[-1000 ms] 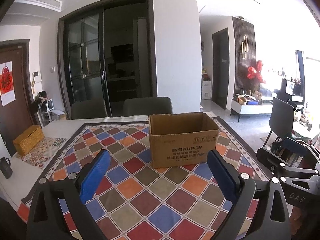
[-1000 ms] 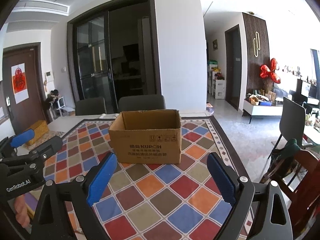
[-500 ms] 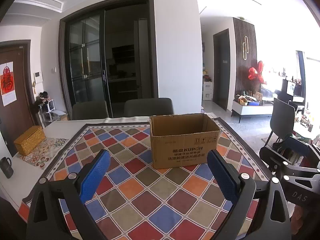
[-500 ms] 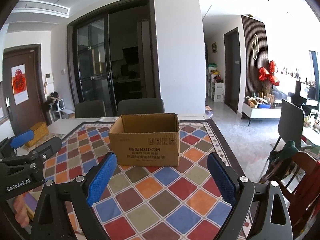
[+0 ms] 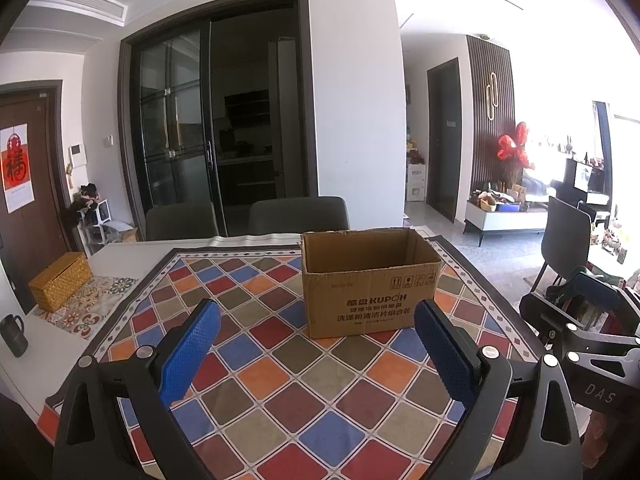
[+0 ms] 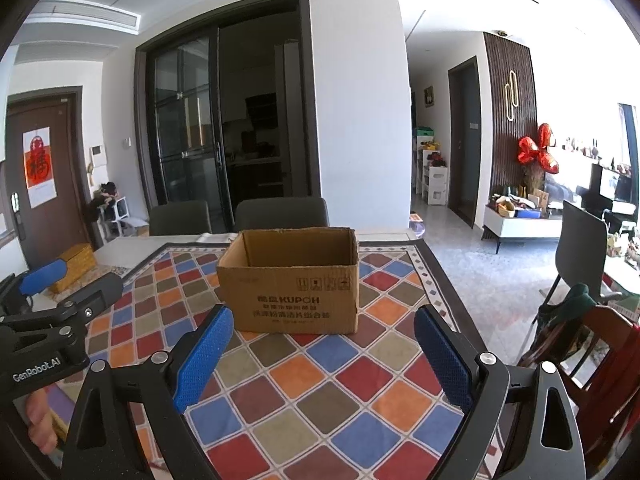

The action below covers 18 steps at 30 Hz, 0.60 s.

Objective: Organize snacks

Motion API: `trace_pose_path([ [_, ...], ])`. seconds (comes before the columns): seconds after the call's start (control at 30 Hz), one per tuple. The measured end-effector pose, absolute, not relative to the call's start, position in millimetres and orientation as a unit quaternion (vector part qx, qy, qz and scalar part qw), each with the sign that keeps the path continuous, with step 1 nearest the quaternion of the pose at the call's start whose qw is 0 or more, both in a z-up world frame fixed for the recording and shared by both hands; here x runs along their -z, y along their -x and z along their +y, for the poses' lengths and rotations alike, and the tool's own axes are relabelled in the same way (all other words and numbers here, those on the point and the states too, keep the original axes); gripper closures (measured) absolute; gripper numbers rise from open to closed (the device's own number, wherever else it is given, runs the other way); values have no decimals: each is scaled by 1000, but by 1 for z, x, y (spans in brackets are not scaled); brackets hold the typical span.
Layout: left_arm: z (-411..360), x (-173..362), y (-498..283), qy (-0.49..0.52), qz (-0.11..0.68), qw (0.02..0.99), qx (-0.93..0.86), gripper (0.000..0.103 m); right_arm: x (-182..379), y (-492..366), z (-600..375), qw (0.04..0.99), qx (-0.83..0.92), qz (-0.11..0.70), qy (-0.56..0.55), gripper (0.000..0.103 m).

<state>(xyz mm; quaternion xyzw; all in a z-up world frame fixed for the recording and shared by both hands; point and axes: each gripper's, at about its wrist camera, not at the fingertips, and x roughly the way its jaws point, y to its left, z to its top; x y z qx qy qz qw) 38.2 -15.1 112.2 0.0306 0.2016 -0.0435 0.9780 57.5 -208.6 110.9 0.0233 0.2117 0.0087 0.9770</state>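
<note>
Cardboard box (image 5: 370, 282) stands open-topped on the checkered tablecloth (image 5: 280, 376).

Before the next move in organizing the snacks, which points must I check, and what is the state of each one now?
1. Cardboard box upright, top open: ok.
2. Box stands on the checked tablecloth, apart from both grippers: ok.
3. Left gripper jaws open, nothing between them: ok.
4. Right gripper jaws open, nothing between them: ok.
5. Snacks in view to pick up: not ok, none visible in either view.
6. Box inside empty: cannot tell, its bottom is hidden.
</note>
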Motion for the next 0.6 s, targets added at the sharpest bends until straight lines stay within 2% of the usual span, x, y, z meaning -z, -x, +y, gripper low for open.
trace_pose_path([
  [0.6,-14,-109,-39,-28,205,978,42,4,-112,-57,-206,977,-9,210,-21,10],
])
